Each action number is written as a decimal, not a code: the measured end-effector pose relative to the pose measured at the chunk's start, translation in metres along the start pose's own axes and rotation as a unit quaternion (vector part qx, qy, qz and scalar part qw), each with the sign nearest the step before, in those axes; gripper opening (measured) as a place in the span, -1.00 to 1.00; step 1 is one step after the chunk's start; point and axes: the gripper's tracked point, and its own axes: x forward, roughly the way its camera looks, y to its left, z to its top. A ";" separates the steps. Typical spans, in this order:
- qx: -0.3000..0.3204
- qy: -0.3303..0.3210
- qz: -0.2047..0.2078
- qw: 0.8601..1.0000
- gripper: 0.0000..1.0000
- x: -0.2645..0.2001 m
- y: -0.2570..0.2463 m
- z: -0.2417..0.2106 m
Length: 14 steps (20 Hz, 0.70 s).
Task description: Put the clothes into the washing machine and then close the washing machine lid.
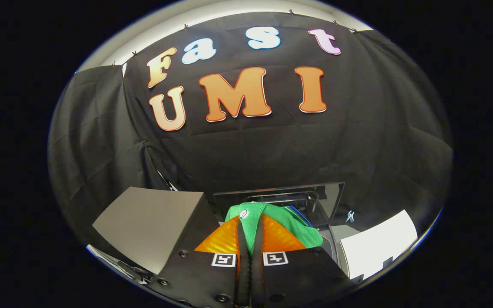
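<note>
1. Clothes: a green garment [272,222] is pinched between the two fingers of the gripper [250,239], which are drawn nearly together with only the fabric between them.
2. Both fingers [241,244] press on the cloth, so the claw is closed on it. The cloth bunches up above the fingertips and spills toward the right side.
3. A small white button [244,213] sits on the garment near its top, just above the left finger.
4. A bit of blue [301,215] peeks out behind the green fabric on the right. Whether it is part of the same garment cannot be told.
5. Beyond the fingers and the garment is the washer [315,201], dark and glossy. Its lid [330,205] appears to be raised behind the garment, but the opening itself is hidden by the cloth and the fingers.
6. A grey box-like block [152,222] lies to the left of the gripper, its flat top tilted in this fisheye view.
7. A white sheet or panel [377,248] lies to the right, beside the washer.
8. Black cloth [101,141] hangs as the booth's wall behind everything, creased and draped.
</note>
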 end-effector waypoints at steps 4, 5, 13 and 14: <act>0.000 0.035 -0.002 0.999 -0.81 0.023 -0.029 -0.036; 0.000 0.046 -0.002 0.999 -0.81 0.031 -0.035 -0.049; 0.010 0.111 0.006 0.994 -0.80 0.067 -0.060 -0.114; 0.009 0.117 0.005 0.993 -0.80 0.072 -0.062 -0.121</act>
